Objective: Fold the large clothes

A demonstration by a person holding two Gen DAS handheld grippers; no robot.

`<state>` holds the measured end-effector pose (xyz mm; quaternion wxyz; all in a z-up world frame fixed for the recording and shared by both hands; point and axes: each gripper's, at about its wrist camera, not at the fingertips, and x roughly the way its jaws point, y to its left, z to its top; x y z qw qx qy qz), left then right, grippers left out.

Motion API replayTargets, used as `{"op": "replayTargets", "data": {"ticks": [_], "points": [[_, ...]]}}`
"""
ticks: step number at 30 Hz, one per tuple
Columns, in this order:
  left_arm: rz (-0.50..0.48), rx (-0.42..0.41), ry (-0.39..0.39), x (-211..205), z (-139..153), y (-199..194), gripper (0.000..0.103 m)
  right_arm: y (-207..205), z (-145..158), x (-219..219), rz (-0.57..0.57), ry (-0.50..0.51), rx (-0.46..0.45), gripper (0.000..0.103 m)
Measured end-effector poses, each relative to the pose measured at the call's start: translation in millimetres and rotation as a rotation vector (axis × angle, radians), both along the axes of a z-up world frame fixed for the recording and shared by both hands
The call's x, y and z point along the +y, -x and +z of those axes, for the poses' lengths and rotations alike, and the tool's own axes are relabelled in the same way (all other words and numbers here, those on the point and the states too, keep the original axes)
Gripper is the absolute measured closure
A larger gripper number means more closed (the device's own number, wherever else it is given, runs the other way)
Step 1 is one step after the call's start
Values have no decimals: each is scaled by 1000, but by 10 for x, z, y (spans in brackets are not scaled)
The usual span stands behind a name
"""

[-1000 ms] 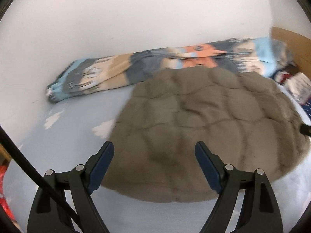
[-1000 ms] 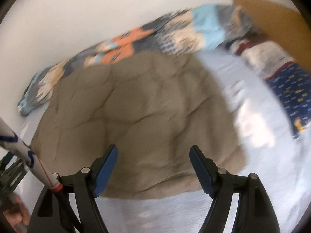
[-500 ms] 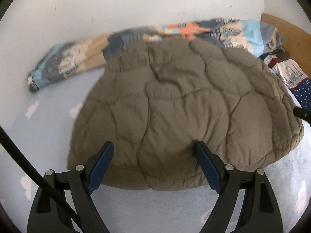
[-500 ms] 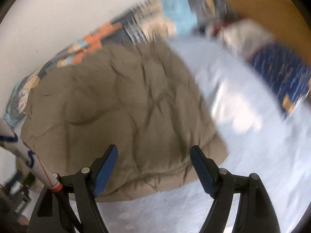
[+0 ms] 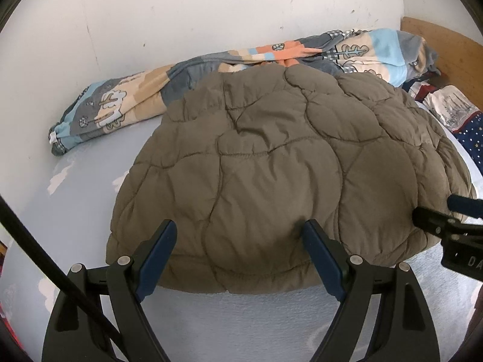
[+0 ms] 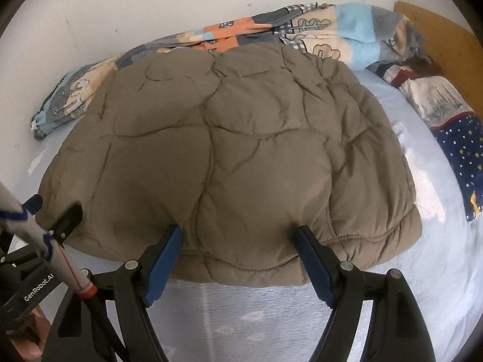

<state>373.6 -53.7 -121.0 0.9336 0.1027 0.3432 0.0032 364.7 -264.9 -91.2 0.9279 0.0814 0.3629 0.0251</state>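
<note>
Both grippers spread wide, holding nothing: left gripper (image 5: pixel 240 253) and right gripper (image 6: pixel 238 256) sit at the puffy jacket (image 5: pixel 286 175) hem. Thick padding could easily slip out when the 2 close.

Soft daylight, mild glare on sheet, fisheye-bent edges, both views sharp.

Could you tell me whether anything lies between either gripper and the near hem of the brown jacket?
Nothing visible does. Both the left gripper and the right gripper are open right over the jacket's near hem, with only bare sheet below. The blanket lies behind it.
</note>
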Motion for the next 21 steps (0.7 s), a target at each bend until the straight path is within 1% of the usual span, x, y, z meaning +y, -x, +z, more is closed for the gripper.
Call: {"op": "replayTargets", "data": {"ticks": [8,16,21], "points": [[2,-34,3,-14,54,49,18,83,138,-3,5,-6,-72,21],[2,-58,0,-24,95,85,18,139,222,74,24,18,-111,21],[-3,-72,-5,-35,114,103,18,136,226,85,33,19,-113,22]]}}
